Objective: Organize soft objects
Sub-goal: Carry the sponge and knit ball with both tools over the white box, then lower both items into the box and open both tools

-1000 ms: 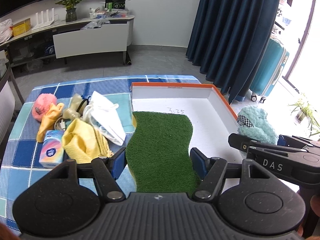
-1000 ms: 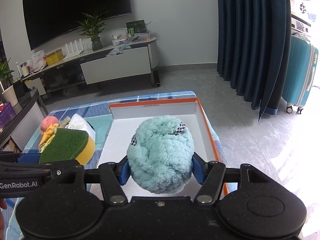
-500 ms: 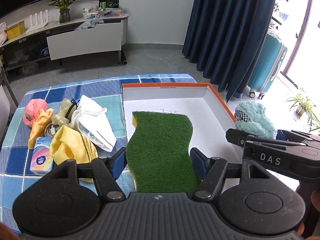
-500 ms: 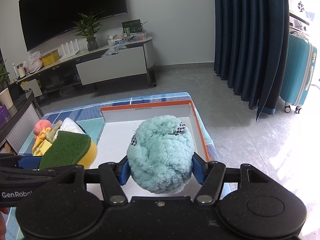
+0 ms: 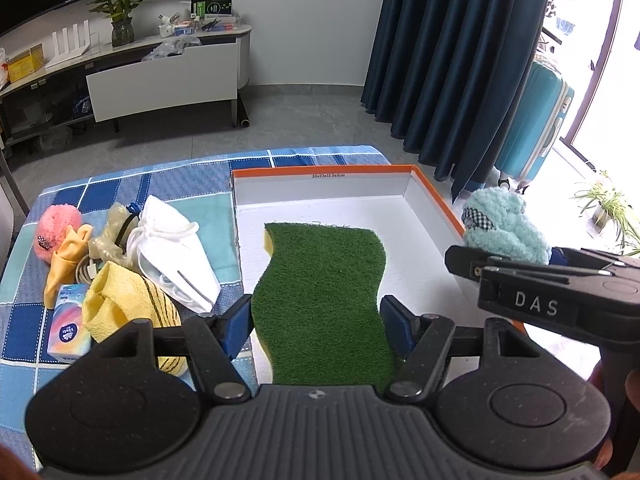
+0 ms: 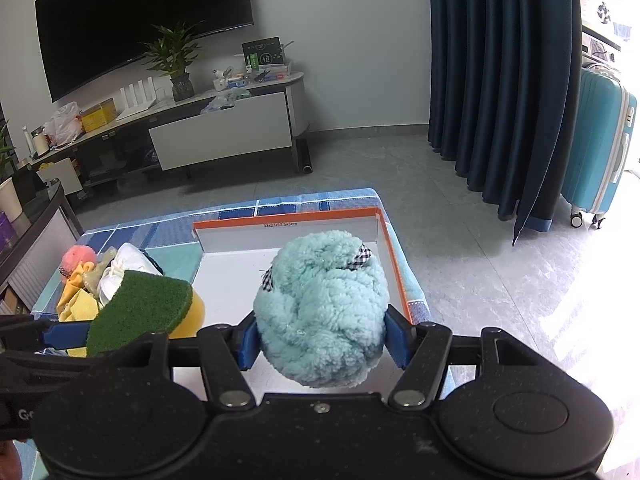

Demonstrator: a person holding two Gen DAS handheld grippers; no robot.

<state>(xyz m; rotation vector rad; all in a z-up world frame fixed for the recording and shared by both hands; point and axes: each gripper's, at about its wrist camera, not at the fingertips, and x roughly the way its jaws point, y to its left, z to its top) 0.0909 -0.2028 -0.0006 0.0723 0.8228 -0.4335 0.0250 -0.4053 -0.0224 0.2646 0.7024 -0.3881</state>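
Left pile: on the blue checked cloth [image 5: 188,176] you see a pink fluffy ball [image 5: 56,230], a yellow cloth [image 5: 120,300], a small tissue pack [image 5: 66,330] and a white drawstring bag [image 5: 172,252], all close together beside the box.
Your left hand: it holds the left gripper [image 5: 316,324] tilted downward, over the near left part of the box.
Left jaws: they are partly open and closed on the sponge [image 5: 320,292]; both blue pads press its sides. The green scouring face is up, and the yellow foam shows at its far left corner.
Box: the white box with orange rim [image 5: 436,196] stands on the cloth, to the right of the pile. Its floor looks bare beyond the sponge.
Your right hand: it holds the right gripper [image 6: 322,340] tilted downward too, over the near right part of the box.
Right jaws: they are rather wide and grip the light blue fluffy item [image 6: 320,304] from both sides; it has small checked bows on top and bulges past the pads.
Between the grippers: they are side by side and near each other.
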